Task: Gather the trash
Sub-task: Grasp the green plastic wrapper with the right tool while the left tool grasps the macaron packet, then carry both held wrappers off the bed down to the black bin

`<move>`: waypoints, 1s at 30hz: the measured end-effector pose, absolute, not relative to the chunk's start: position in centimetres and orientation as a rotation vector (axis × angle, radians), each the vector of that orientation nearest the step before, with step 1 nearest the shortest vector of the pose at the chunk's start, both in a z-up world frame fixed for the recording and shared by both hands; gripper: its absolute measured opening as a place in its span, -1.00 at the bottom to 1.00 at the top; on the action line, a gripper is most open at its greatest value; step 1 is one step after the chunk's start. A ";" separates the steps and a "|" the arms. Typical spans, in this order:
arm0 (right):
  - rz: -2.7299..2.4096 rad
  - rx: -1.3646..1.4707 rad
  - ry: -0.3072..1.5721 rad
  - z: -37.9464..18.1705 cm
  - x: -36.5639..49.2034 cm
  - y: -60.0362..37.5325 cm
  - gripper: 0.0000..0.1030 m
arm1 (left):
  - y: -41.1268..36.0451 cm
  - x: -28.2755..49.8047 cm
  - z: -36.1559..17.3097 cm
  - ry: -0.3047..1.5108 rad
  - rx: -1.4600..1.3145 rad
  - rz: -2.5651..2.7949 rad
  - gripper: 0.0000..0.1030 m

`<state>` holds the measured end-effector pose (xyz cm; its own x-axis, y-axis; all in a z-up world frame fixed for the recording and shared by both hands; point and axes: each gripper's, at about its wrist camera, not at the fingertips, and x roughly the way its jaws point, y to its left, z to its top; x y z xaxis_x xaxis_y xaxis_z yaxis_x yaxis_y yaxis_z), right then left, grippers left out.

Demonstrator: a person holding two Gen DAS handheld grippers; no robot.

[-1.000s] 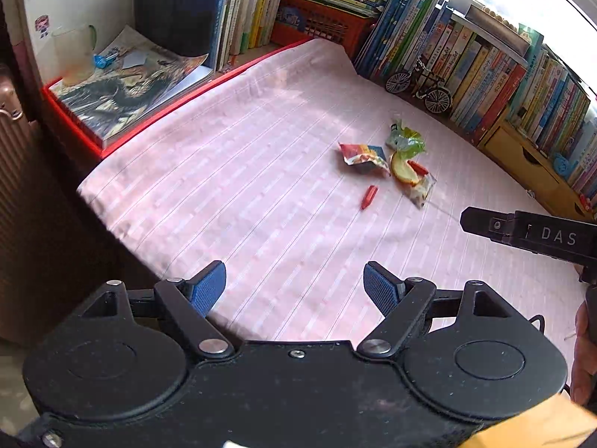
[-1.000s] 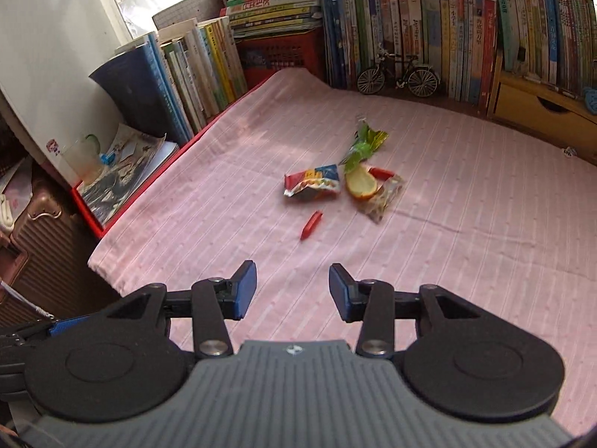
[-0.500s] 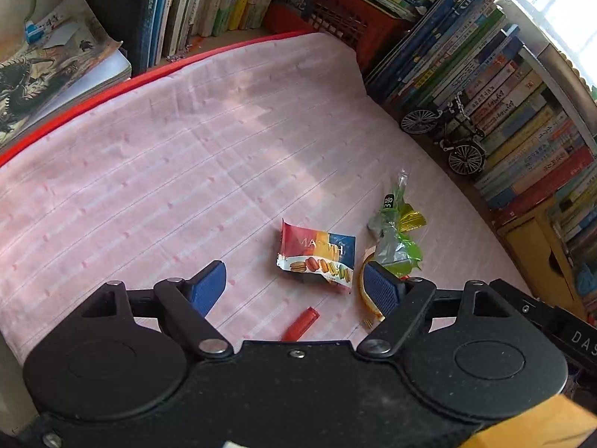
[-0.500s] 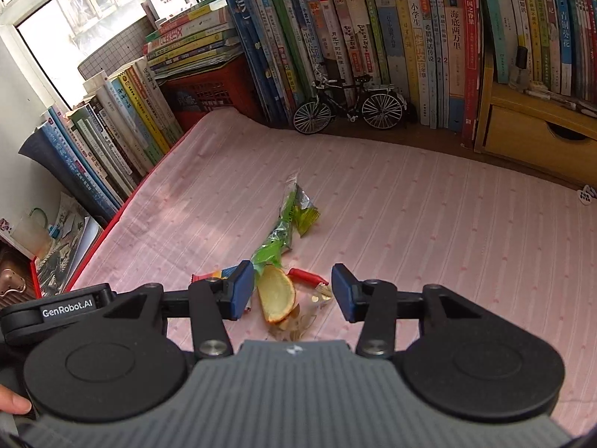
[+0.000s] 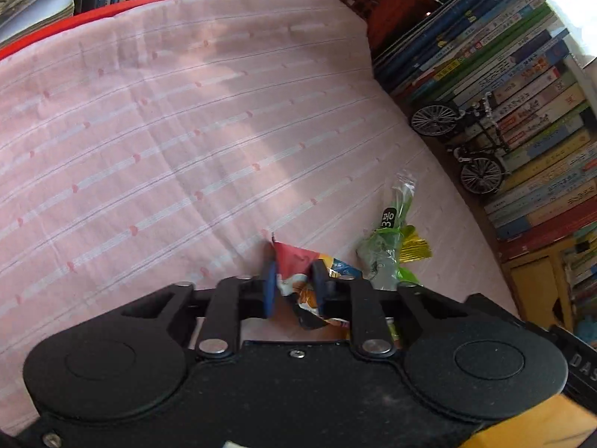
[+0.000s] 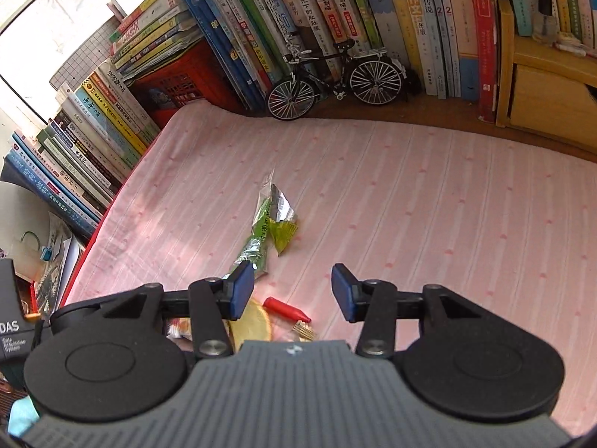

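Observation:
My left gripper is shut on a red, orange and blue snack wrapper, crumpled between its blue pads on the pink striped cloth. Just right of it lies a green and silver wrapper. In the right wrist view my right gripper stands open above a yellow slice-shaped piece, a small red piece and a clear wrapper scrap. The green and silver wrapper lies ahead of its left finger. A corner of the snack wrapper shows behind that finger's linkage.
Rows of books line the back and left. A model bicycle stands before them, beside a red crate and a wooden drawer box. The left gripper's body shows at the right wrist view's left edge.
Both grippers came down close over the trash pile. The left gripper's fingers shut on the snack wrapper. The right gripper stayed open.

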<state>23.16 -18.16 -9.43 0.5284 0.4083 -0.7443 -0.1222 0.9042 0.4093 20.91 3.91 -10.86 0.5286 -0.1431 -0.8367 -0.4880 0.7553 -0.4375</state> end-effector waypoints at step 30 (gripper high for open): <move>0.388 0.305 0.934 -6.3 18.2 -13.6 -0.71 | 5.3 10.1 -0.5 0.891 -0.508 0.254 -0.71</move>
<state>18.21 -13.56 -6.30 0.5342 0.4494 -0.7160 -0.1896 0.8891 0.4165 10.14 5.29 -0.53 0.6093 0.0028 -0.7929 -0.4151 0.8532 -0.3159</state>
